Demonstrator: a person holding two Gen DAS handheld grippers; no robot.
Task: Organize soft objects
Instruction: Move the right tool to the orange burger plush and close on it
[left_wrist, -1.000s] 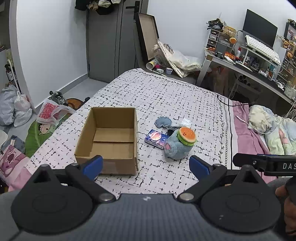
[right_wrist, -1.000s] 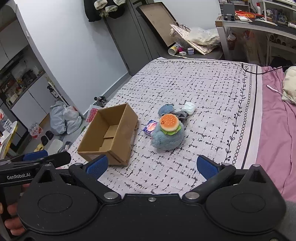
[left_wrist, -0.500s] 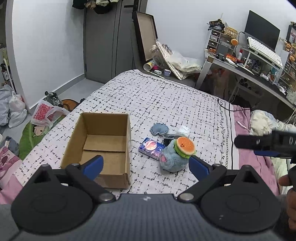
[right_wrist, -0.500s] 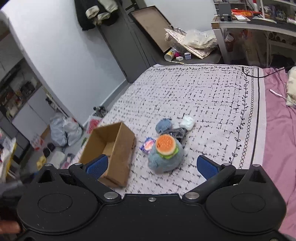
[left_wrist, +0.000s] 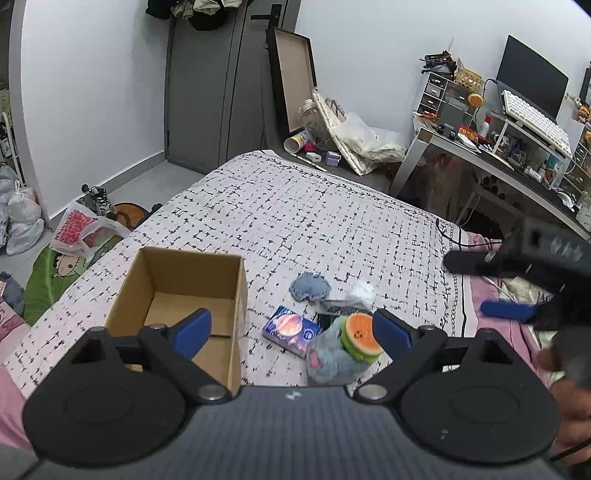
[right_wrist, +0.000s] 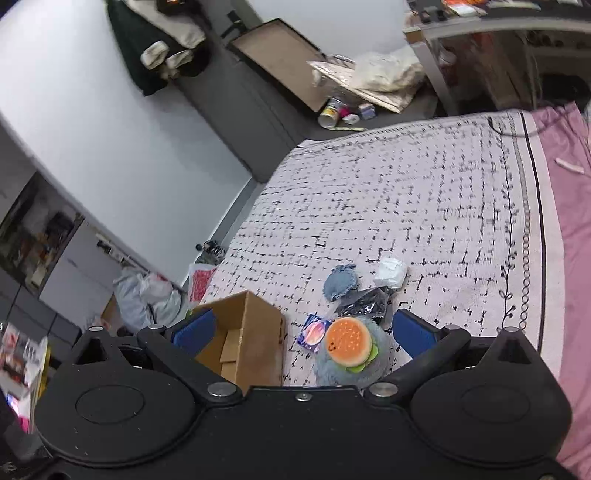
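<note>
A blue plush with an orange burger toy on top (left_wrist: 341, 354) (right_wrist: 349, 352) lies on the patterned bedspread. Beside it lie a small blue denim pouch (left_wrist: 309, 287) (right_wrist: 340, 282), a white crumpled packet (left_wrist: 361, 291) (right_wrist: 390, 272), a black packet (right_wrist: 365, 304) and a purple card box (left_wrist: 291, 330) (right_wrist: 314, 332). An open, empty cardboard box (left_wrist: 184, 295) (right_wrist: 243, 343) stands left of them. My left gripper (left_wrist: 291, 328) is open above the box and plush. My right gripper (right_wrist: 301, 332) is open, above the plush; it also shows at the right of the left wrist view (left_wrist: 517, 291).
The bed's pink sheet (right_wrist: 576, 240) lies to the right. A desk with monitor and keyboard (left_wrist: 524, 122) stands at the back right. Bags (left_wrist: 81, 229) and clutter lie on the floor left of the bed. A picture frame (left_wrist: 291, 77) leans on the far wall.
Both grippers have moved forward and over the items. The right gripper swung up and leftward toward the plush. Nothing was grasped.
</note>
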